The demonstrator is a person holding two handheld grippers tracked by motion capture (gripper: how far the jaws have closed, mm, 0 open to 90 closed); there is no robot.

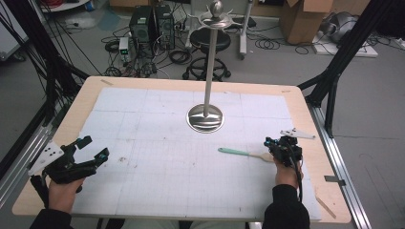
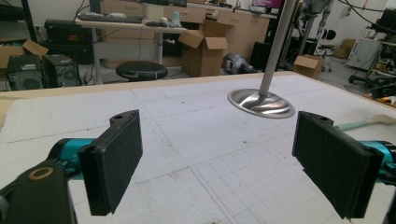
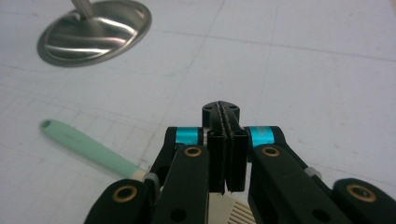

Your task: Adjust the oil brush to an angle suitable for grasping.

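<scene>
The desk [image 1: 67, 114] is a pale wooden top almost wholly covered by a white gridded mat [image 1: 157, 157], which probably serves to keep positions easy to judge. Toward the far edge, a little right of the middle, stands a tall metal stand [image 1: 206, 118] with a round polished base and small hooks at its top; it looks meant for hanging utensils, so I take that to be where the work is heading.

Near the right edge lies a spatula [image 1: 241, 152] with a mint green handle and a pale wooden blade, flat on the mat, handle pointing toward the middle of the desk. The right tongs [image 3: 226, 186] are pressed together right at its blade end; in the right gripper view the pale slotted blade shows just beneath the closed tips, though I cannot tell whether they truly pinch it or merely sit over it.

By the left front corner the left tongs [image 2: 219, 163] hang spread wide with nothing between them, apparently waiting
</scene>
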